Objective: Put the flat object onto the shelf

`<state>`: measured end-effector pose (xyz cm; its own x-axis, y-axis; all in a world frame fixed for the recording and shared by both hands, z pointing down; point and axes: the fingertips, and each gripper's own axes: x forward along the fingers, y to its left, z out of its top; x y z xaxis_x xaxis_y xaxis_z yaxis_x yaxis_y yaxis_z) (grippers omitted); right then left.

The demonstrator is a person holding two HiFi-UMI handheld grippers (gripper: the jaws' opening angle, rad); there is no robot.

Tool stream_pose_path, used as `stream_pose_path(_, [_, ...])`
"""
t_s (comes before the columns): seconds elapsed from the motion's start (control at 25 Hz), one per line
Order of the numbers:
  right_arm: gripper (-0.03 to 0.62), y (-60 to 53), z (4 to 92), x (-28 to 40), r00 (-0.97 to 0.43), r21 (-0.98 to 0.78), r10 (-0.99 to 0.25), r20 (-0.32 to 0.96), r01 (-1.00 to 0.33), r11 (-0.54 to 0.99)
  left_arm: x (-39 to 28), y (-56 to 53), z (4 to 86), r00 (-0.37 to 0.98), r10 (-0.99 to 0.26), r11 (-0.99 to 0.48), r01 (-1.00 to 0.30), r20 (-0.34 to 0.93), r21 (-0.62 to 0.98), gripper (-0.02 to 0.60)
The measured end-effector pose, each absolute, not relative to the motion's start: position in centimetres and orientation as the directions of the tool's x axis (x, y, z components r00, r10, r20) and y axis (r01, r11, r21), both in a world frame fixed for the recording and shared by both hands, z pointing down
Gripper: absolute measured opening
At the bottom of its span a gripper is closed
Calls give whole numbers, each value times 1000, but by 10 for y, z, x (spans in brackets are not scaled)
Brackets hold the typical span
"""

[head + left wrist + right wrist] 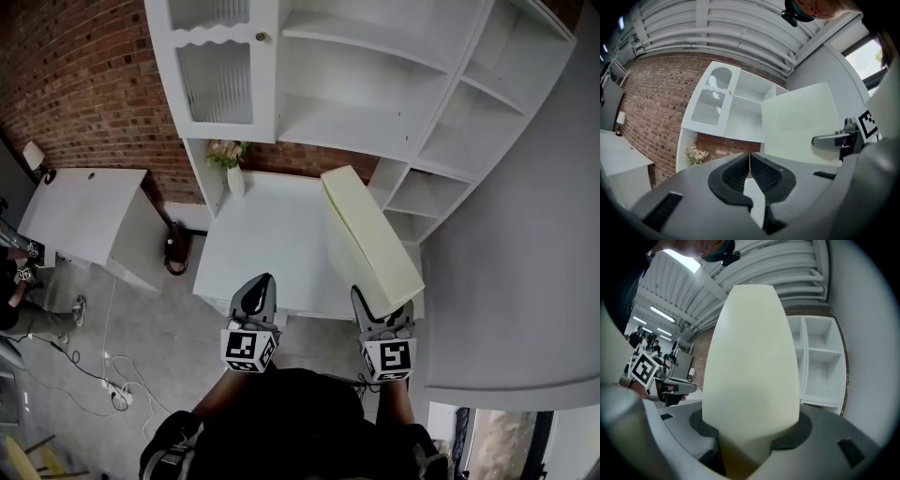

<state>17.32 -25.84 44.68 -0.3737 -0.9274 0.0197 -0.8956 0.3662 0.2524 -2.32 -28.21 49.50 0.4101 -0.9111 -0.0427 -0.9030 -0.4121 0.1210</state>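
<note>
Brick wall (84,84) runs behind a white shelf (375,84) and a white table (272,244). The right gripper (382,319) is clamped on the near end of the box (370,239), a flat, pale yellow slab. In the right gripper view its jaws stand well apart with the box filling the space between them and rising straight out from the pads. From there the box reaches forward over the right side of the table, tilted on edge, its far end close to the shelf's lower open compartments. Whether it touches the table I cannot tell.

The left gripper (255,298) hovers at the table's near edge, beside the right one. Its jaws are pressed together with nothing in them — the left gripper view shows the ribbed pads meeting at the tips.

Farther out, a vase (234,178) of flowers stands at the table's back left corner, just under the shelf's door (220,75). A desk (80,211) sits well to the left along the wall, with cables (103,370) on the floor in front of it.
</note>
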Motion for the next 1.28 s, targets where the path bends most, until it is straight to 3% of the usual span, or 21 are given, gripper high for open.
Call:
stream_pose_path(0.24, [284,-291,394,168,-314,550,-947,73,-779,301,-23,-299,489,424,-904,-427,-895,-55,129,18])
stream_pose_path(0.52, [284,-329,301,176,-215,847,-976,-27,-523,91,-26,-308,490,445,-894,-449,-883,-59,139,18])
stream_pose_path(1.04, [282,-437,179,184,-106,978,-984,-141,-171,-121,-21,-310,491,479,-876,-482,-866,-56,137,18])
stream_pose_path(1.28, [282,-461,145,167,-42,991,-990,-132,-9,-132,-21,-317,497,480,-876,-481,-864,-41,148,18])
